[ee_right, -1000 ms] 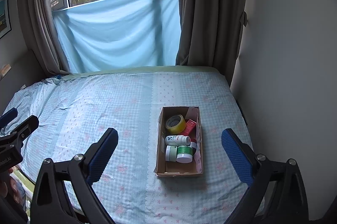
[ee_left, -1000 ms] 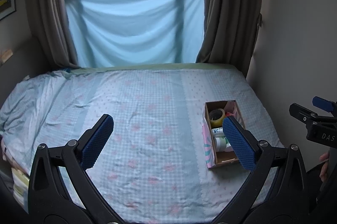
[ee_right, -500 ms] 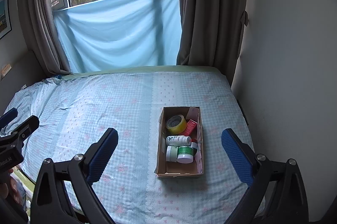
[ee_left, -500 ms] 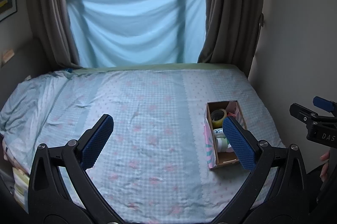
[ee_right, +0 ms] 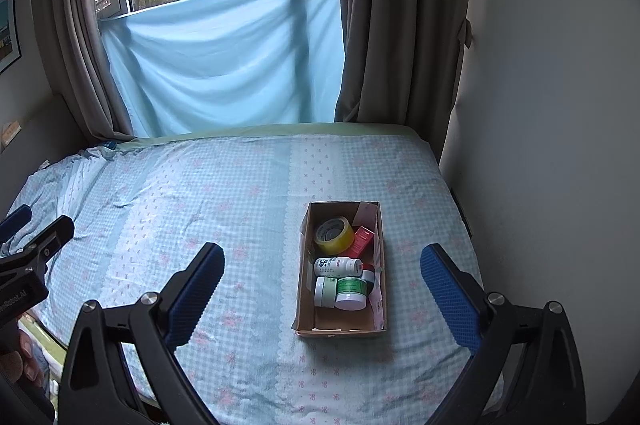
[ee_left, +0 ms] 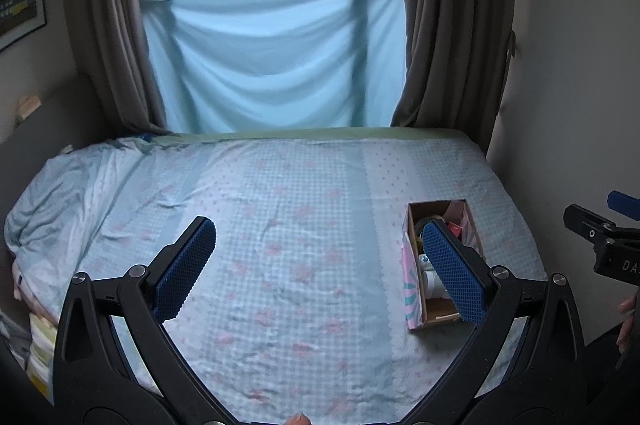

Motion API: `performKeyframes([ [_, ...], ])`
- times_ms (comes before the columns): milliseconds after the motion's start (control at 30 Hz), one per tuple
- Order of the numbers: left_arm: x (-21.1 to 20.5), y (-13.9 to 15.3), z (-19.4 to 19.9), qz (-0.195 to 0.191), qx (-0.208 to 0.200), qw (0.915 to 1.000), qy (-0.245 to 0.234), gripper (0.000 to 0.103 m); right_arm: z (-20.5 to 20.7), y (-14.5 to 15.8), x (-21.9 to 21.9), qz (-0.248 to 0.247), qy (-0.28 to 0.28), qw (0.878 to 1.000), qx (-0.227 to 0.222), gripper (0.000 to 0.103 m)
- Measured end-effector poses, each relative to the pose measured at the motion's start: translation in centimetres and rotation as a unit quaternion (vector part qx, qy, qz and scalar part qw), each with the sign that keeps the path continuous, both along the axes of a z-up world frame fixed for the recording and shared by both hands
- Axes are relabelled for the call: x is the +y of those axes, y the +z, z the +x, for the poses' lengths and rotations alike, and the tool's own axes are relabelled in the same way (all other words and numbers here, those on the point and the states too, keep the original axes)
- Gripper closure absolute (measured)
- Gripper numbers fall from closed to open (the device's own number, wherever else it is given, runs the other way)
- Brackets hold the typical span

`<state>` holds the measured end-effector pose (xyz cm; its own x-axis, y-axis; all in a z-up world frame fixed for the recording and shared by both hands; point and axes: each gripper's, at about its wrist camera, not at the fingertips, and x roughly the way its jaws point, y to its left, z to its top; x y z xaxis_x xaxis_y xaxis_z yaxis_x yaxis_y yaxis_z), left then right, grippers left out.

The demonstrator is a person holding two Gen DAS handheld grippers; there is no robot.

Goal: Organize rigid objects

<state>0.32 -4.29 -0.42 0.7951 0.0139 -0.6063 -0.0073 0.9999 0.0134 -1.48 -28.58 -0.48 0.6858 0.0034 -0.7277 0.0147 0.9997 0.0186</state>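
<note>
A cardboard box (ee_right: 306, 305) lies on the right side of the bed. Inside it I see a yellow tape roll (ee_right: 334, 234), a red packet (ee_right: 363, 238), a white bottle on its side (ee_right: 338, 266) and two green-and-white jars (ee_right: 350, 293). My right gripper (ee_right: 322, 257) hovers open above and before the box, nothing between its blue pads. The same box (ee_left: 412, 283) shows in the left wrist view, partly hidden by the right finger (ee_left: 454, 275). My left gripper (ee_left: 319, 237) is open over the bare bedsheet, left of the box.
The bed (ee_right: 200, 205) has a blue checked sheet with pink flowers. A white wall (ee_right: 540, 105) runs along its right edge. Grey curtains and a blue cloth (ee_right: 224, 65) hang below the window at the far end. Bedding is bunched at the left edge (ee_left: 48, 205).
Both views have shifted only slightly; the box sits a touch lower and farther right in the left wrist view. Both grippers stay open.
</note>
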Motion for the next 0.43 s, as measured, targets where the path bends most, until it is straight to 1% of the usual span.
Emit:
performKeyframes([
  [100, 0.16, 0.27, -0.13, -0.019, -0.009, 0.9998, -0.006, 0.000, 0.19, 0.05, -0.05, 0.002, -0.001, 1.000, 0.002, 0.005],
  [233, -0.04, 0.18, 0.03, -0.023, -0.008, 0.9996, -0.010, 0.000, 0.23, 0.04, -0.01, 0.002, -0.001, 1.000, 0.002, 0.005],
  [367, -0.26, 0.04, -0.23, -0.038, -0.011, 0.9990, -0.021, 0.000, 0.46, -0.02, -0.26, 0.002, -0.003, 1.000, 0.004, 0.005],
  [433, -0.59, -0.08, -0.08, -0.034, -0.005, 0.9992, -0.021, 0.000, 0.62, -0.04, -0.48, 0.004, -0.004, 1.000, 0.005, 0.005],
])
